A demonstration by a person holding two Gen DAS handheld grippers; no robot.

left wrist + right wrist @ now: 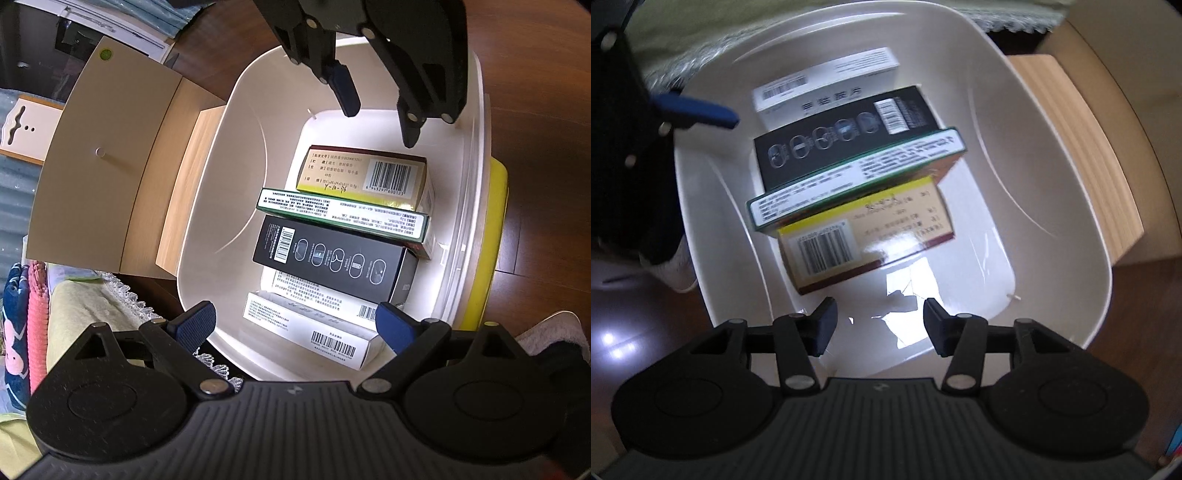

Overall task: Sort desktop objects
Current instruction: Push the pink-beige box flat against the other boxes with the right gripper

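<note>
- Left gripper (295, 328): seen in the left wrist view at the near rim of the deep white plastic tub (236, 147); its two blue-padded fingers (195, 323) stand wide apart with nothing between them.
- Right gripper (879, 325): in the right wrist view its dark fingers are parted over the bare floor of the tub (1052, 184), empty; in the left wrist view it hangs over the tub's far end (380, 114), jaws likewise apart.
- Task objects: five cartons lie inside the tub, overlapping in a row from near to far in the left wrist view.
- Near end: a white carton with a barcode on its side (306, 332), partly over a second white carton printed with small text (314, 291).
- Middle: a black rectangular box with a row of white oval icons and a barcode label (332, 258), resting across the white cartons.
- Next: a slim green-edged carton with a white text panel (343, 212), tilted and leaning on the black box.
- Far end: a yellow and tan carton with a large barcode and a maroon edge (365, 173), partly under the green-edged carton.
- The right wrist view is motion-blurred; the same stack appears reversed, with the yellow and tan carton (868, 229) nearest the fingers.
- Surroundings: a pale wooden drawer unit (110, 155) stands left of the tub; a yellow container edge (495, 236) shows at its right; the floor is dark brown wood (535, 110).
</note>
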